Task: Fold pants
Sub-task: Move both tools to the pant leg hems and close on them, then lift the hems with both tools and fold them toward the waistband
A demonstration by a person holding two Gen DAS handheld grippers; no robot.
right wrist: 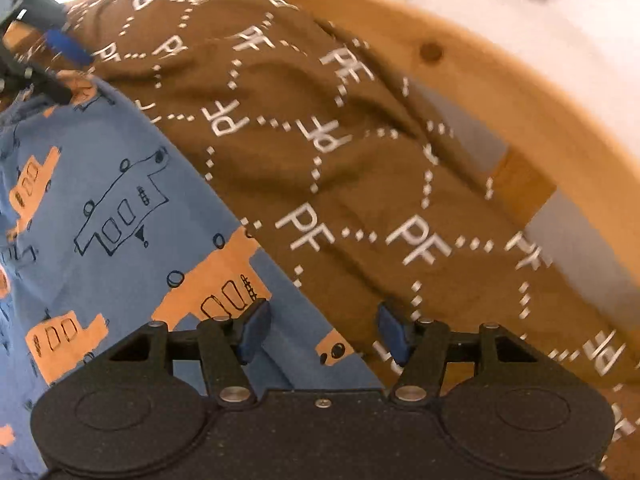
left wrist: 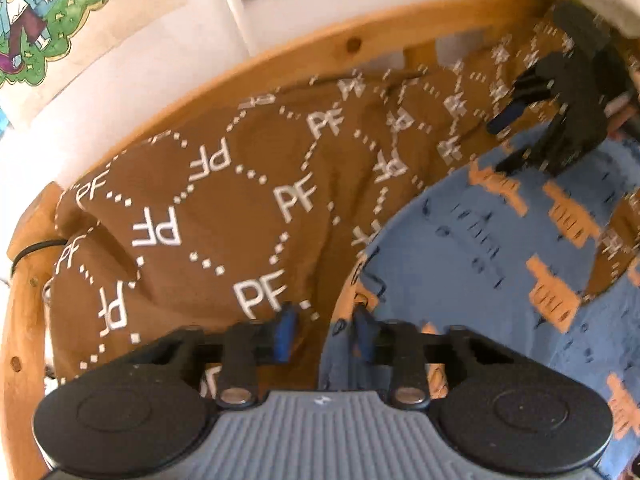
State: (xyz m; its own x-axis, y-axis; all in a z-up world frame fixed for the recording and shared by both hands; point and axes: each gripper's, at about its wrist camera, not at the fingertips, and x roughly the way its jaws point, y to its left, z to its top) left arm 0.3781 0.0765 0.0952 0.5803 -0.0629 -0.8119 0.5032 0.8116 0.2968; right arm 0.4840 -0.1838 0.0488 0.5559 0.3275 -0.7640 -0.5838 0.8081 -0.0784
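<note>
Brown sheet [left wrist: 248,216], apparently on bed [left wrist: 304,60]

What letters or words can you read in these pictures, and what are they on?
"PF": printed in white, over and over, some upside down, on the brown pants.
The blue sheet has drawn trucks only, no words.
The posters on the wall show cartoon drawings; no words can be read there.
A small mark on the left gripper is too tiny to read.
</note>
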